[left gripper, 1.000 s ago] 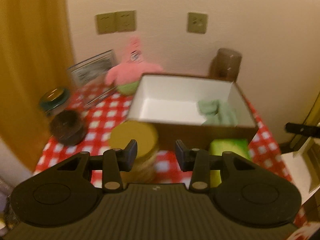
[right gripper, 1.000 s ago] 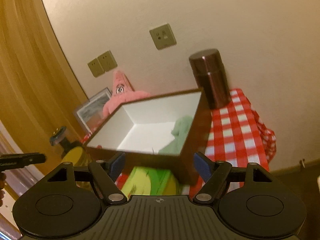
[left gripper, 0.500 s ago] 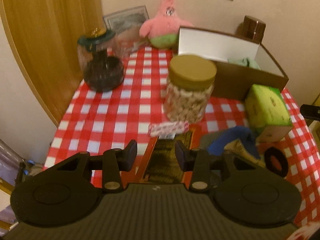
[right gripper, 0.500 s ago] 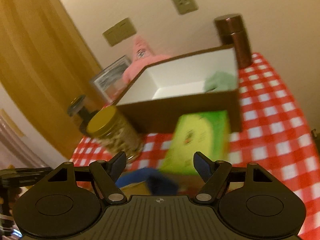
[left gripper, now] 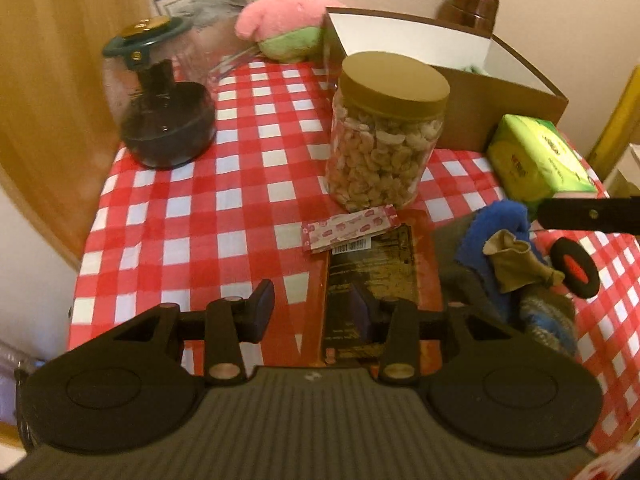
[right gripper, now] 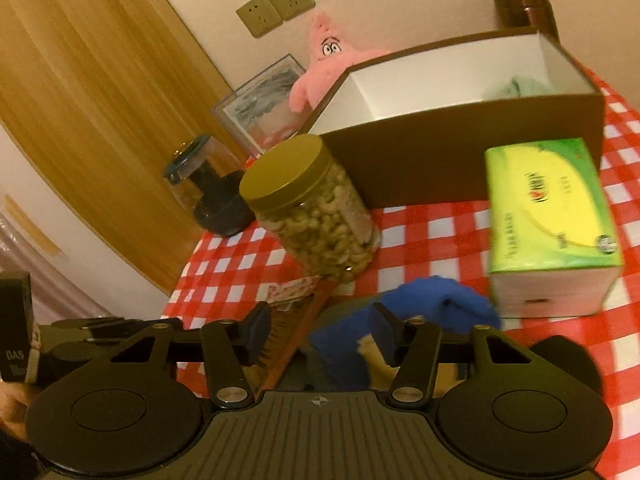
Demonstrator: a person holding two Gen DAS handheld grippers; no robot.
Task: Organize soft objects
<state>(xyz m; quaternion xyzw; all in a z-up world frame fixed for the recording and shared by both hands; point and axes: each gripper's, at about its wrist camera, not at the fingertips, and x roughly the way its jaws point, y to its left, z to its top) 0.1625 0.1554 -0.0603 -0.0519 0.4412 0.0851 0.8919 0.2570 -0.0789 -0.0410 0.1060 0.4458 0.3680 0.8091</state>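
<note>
A heap of soft things lies at the table's near right: a blue cloth [left gripper: 496,224] [right gripper: 424,300], a tan cloth [left gripper: 516,264] and a knitted piece [left gripper: 548,320]. My right gripper [right gripper: 322,332] hangs over this heap with its jaws closing. The blue cloth is between them, but the pads do not press on it. My left gripper [left gripper: 312,312] is open over an orange book [left gripper: 372,280], holding nothing. At the back, a brown box [left gripper: 500,92] [right gripper: 460,160] holds a green cloth [right gripper: 516,86]. A pink plush star [left gripper: 288,4] [right gripper: 328,60] sits left of it.
A jar of nuts [left gripper: 384,132] stands mid-table and a dark glass jar [left gripper: 160,112] at the left. A green tissue pack [left gripper: 536,160] lies by the box, a black ring [left gripper: 576,268] near the heap. A red-white packet [left gripper: 348,228] rests on the book.
Both grippers have drawn back from the box and sunk toward the near side of the table. The right jaws have narrowed. The blue cloth now lies between them.
</note>
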